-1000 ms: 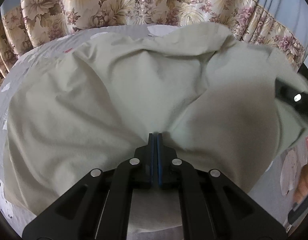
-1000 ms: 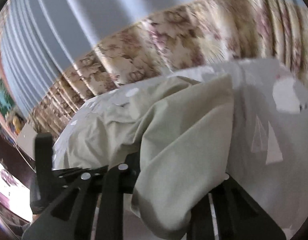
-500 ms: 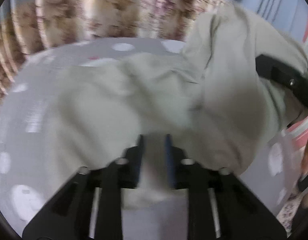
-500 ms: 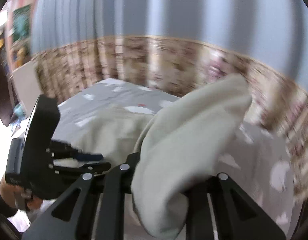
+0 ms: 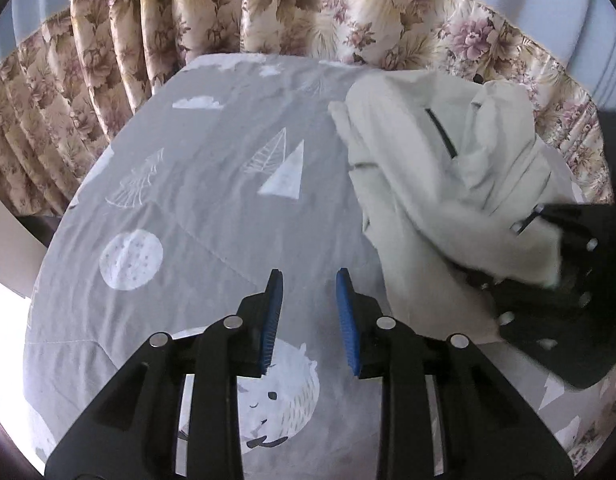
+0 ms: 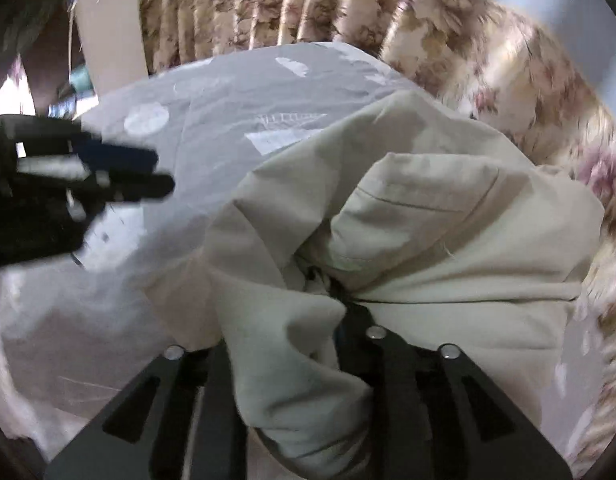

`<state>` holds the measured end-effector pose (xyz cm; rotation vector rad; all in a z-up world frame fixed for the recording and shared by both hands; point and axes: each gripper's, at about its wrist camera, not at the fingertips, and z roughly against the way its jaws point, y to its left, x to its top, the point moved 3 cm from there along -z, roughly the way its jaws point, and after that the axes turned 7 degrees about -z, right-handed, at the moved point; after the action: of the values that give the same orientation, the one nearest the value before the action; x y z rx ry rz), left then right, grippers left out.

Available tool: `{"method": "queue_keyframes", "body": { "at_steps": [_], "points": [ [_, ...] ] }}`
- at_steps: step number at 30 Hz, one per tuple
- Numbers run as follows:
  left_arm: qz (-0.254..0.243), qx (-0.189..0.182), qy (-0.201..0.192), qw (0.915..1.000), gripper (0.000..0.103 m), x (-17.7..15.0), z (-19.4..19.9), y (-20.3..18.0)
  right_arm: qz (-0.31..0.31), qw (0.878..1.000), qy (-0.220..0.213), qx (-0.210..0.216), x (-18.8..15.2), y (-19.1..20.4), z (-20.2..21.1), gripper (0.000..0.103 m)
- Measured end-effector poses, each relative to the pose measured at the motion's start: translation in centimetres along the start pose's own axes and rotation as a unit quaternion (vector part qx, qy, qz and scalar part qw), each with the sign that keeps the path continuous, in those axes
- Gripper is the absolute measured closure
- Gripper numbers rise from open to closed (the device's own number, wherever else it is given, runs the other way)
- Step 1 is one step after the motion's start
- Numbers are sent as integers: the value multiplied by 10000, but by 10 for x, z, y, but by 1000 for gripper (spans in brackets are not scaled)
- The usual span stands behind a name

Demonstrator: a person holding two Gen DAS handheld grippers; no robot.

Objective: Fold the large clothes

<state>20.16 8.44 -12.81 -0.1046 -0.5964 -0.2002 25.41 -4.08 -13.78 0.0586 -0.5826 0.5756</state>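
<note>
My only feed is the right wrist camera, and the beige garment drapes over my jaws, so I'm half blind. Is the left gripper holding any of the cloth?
Observer: No. The left gripper is open, with only the grey printed sheet showing between its jaws.
Operator: Where is the garment relative to it?
Observer: The beige garment is bunched up on its right, clear of its jaws.
Operator: Is there any landmark on the bunch that I could aim for?
Observer: A dark zipper runs down the upper part of the bunch.
</note>
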Motion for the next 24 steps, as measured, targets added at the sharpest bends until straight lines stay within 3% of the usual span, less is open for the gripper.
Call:
{"method": "queue_keyframes", "body": {
  "at_steps": [2, 4, 5, 10, 15, 19, 24],
  "points": [
    [-35, 24, -62, 10000, 68, 2, 4, -2, -87, 9996, 6, 255, -3, 0, 17, 48],
    [-36, 24, -217, 9998, 49, 8, 11, -1, -208, 9989, -76, 420, -4, 2, 35, 33],
    [-48, 32, -285, 9996, 46, 11, 13, 0, -258, 9984, -144, 491, -3, 0, 42, 30],
    [-150, -29, -500, 9986, 37, 26, 28, -6, -746, 9911, -760, 796, -15, -30, 106, 30],
    [-229, -267, -620, 9975, 31, 36, 40, -22, -1839, 9730, -1205, 705, -48, -113, 146, 30],
    [-173, -738, -847, 9935, 19, 53, 56, -43, -2736, 9523, -1226, 561, -81, -173, 133, 30],
    [-541, -1134, -856, 9884, 12, 75, 56, -87, -3537, 9200, -1184, 1204, -103, -204, 83, 30]
  ]
}}
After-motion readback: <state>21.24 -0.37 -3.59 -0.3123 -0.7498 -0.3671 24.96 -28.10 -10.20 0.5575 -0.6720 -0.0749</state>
